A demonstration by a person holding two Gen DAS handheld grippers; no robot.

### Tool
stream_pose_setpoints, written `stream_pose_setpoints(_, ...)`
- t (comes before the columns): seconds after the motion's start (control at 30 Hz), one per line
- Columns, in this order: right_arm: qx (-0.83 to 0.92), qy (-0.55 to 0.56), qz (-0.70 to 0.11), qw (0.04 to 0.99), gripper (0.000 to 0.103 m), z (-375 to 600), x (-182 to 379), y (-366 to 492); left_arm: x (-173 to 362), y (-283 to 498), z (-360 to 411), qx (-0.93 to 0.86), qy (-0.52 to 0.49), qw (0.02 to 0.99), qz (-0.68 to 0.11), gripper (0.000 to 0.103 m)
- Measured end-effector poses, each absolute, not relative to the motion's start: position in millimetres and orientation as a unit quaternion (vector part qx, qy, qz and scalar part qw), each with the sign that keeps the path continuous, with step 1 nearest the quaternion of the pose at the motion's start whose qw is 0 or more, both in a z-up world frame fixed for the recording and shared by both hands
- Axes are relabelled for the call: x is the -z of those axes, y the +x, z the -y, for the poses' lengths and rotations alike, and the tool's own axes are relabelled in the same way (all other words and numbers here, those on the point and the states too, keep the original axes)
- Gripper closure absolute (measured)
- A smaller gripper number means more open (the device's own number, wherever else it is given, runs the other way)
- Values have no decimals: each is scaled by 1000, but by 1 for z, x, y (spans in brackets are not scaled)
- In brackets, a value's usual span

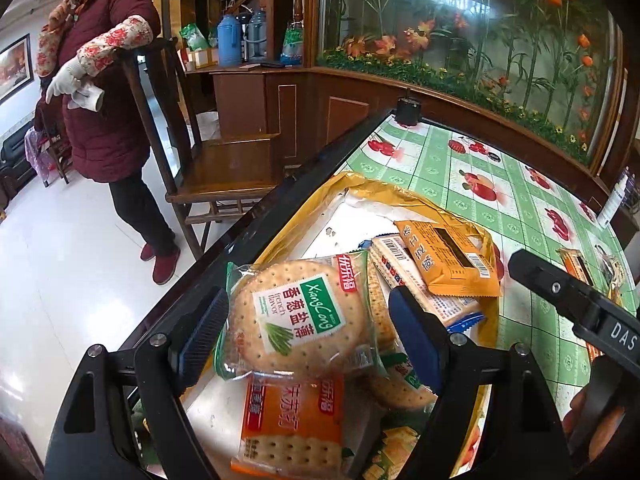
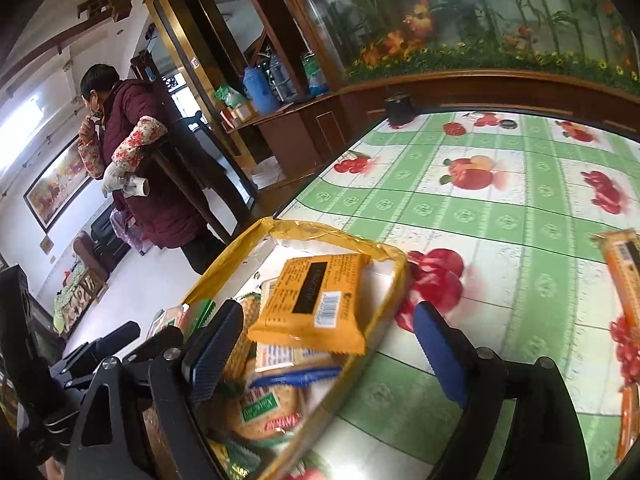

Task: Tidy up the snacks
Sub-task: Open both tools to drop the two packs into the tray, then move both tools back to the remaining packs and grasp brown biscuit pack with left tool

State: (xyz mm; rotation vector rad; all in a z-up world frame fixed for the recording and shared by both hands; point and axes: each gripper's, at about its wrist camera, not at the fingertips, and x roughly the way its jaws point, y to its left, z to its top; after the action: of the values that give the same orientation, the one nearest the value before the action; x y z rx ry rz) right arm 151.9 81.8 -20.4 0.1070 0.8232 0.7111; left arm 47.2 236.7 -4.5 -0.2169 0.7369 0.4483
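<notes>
The left gripper (image 1: 306,338) stands with its jaws wide, the blue-padded fingers (image 1: 202,332) on either side of a round cracker packet with a green label (image 1: 300,316). The pads seem to clear the wrapper on both sides, though the right pad's inner face is turned away from the left wrist camera, so contact there cannot be ruled out. The packet lies on top of the heap in a yellow-rimmed tray (image 1: 320,196).

The right gripper (image 2: 326,354) is likewise spread wide and grips nothing — its left finger (image 2: 214,354) hangs over the tray's contents, its right finger (image 2: 440,354) over the bare green fruit-print tablecloth (image 2: 500,216) outside the tray's rim. Between them, toward 11 o'clock, an orange snack packet (image 2: 312,300) lies flat, barcode up, on the pile.

Under the round packet an orange cracker pack (image 1: 294,428) shows at 6 o'clock, its lower edge cut off by the frame. At 1 o'clock a white-and-blue cracker pack (image 1: 404,276) is half buried beneath the orange snack packet. More round crackers sit lower down, mostly hidden by the left gripper's right finger.

Outside the tray, at 3 o'clock in the right wrist view, another orange packet (image 2: 624,268) lies on the tablecloth, cropped at the edge. The tray sits at the table's near left corner, close to the dark table edge (image 1: 248,236). Beyond it a bystander in a maroon coat (image 1: 108,92) leans on a wooden chair (image 1: 224,168).
</notes>
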Motion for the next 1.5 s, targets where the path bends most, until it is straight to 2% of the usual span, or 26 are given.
stream_pose_setpoints(0.23,-337,10,-379,862,13,-86,2,133,-12,30,-246,-224,-159,905,-326,18)
stream_pose_setpoints(0.33,-330,-8,-367,869,5,-86,-5,124,-18,26,-252,-227,-181,902,-319,18)
stream_pose_setpoints(0.43,-319,-13,-365,875,5,-79,-12,123,-25,21,-252,-228,-198,904,-303,17)
stream_pose_setpoints(0.47,-313,-10,-365,877,5,-75,-14,124,-26,22,-253,-225,-207,903,-302,12)
stream_pose_setpoints(0.57,-296,-10,-382,875,3,-74,-19,132,-26,29,-258,-207,-243,895,-311,11)
stream_pose_setpoints(0.7,-307,-25,-350,884,1,-74,-41,114,-31,15,-269,-223,-282,887,-289,11)
stream_pose_setpoints(0.8,-307,-45,-361,880,0,-76,-41,109,-26,11,-272,-206,-310,882,-291,11)
stream_pose_setpoints(1.5,-213,4,-393,895,0,42,-10,126,-24,43,-192,-130,-263,898,-328,11)
